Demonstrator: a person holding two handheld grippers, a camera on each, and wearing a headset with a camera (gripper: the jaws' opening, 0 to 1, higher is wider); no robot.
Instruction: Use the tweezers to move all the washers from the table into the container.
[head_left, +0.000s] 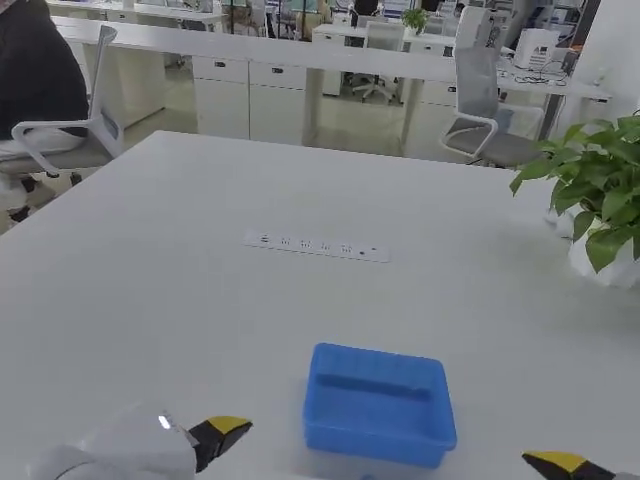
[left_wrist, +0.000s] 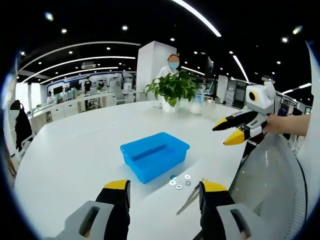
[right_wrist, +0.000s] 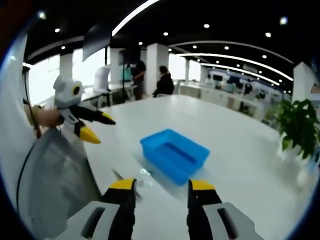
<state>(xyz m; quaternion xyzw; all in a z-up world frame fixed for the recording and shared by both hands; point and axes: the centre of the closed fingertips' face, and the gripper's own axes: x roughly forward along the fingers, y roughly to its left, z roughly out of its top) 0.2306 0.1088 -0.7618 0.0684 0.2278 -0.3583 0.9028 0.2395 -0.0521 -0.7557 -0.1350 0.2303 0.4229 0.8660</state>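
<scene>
- On a white table (head_left: 200, 300) in an open office, a blue container (left_wrist: 154, 154) is sitting near the person's edge.
- A few washers (left_wrist: 180, 182) are lying just beside it, tweezers (left_wrist: 190, 199) resting alongside them.
- The left gripper (left_wrist: 162, 192) is hovering nearby, jaws spread and empty.
- The right gripper (left_wrist: 231, 131) is gaping too, holding nothing.

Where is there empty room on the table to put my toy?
Bare table lies between the power strip and the blue container, and all along the left side. It is crowded on the container's near side, where the washers and tweezers lie.
</scene>
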